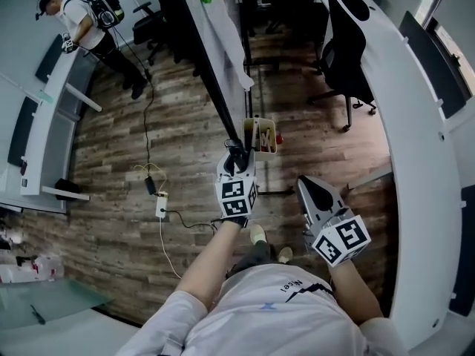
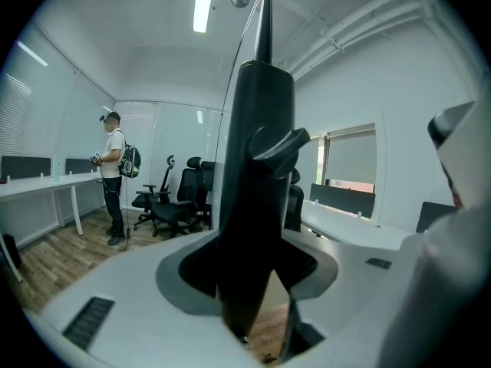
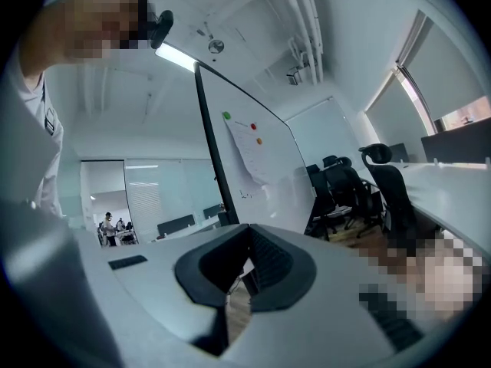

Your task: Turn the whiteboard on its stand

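Note:
The whiteboard (image 1: pixel 223 28) stands on its stand, edge-on from above, its dark frame (image 1: pixel 204 58) running from the top down to my left gripper (image 1: pixel 236 154). In the left gripper view the black frame post (image 2: pixel 257 167) with its locking knob fills the space between the jaws, and my left gripper (image 2: pixel 253 313) is shut on it. To the right and apart from the board, my right gripper (image 1: pixel 312 188) holds nothing. In the right gripper view the whiteboard (image 3: pixel 265 159) rises beyond my right gripper (image 3: pixel 230 297), whose jaws meet.
The board's marker tray (image 1: pixel 260 136) hangs just beyond my left gripper. A black office chair (image 1: pixel 349 43) stands at the right by a long white desk (image 1: pixel 415 124). A power strip with cable (image 1: pixel 159 202) lies on the wooden floor. A person (image 1: pixel 82 24) stands far left.

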Demonstrator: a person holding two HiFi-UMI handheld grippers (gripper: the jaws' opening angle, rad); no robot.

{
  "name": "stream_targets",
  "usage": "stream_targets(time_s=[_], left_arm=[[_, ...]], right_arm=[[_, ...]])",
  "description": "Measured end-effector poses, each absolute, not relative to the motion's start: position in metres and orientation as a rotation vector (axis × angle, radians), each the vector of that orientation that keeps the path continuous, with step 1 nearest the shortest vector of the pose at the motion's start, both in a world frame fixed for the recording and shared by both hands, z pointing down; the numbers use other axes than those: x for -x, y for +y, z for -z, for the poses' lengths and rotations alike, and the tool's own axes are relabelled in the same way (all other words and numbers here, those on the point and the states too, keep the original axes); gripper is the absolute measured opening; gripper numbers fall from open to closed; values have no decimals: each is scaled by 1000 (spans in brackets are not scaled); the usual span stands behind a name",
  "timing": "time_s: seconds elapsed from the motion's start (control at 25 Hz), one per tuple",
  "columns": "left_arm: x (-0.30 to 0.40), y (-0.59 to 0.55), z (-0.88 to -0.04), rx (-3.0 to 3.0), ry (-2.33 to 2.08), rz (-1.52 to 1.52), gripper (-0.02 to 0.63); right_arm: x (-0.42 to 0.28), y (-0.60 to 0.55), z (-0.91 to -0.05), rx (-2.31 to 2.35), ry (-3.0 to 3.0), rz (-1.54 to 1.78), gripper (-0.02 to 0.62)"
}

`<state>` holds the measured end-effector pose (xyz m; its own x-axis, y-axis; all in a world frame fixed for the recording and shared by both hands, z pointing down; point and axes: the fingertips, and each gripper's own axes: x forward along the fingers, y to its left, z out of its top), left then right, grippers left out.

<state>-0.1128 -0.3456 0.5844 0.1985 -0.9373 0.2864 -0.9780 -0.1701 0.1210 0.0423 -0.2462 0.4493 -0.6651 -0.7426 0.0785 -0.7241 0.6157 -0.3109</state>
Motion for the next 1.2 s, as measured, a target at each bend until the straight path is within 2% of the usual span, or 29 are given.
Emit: stream_targets(time_s=[0.64,1.2], left_arm=[[123,-260,-587,-2159,-1876,-176,186],[136,-213,-581,-2175,-1873,-159,186]], right_arm=[[-44,-182,-450,1093,2843,487,12],[-17,-143,-449,985,2915,484,12]])
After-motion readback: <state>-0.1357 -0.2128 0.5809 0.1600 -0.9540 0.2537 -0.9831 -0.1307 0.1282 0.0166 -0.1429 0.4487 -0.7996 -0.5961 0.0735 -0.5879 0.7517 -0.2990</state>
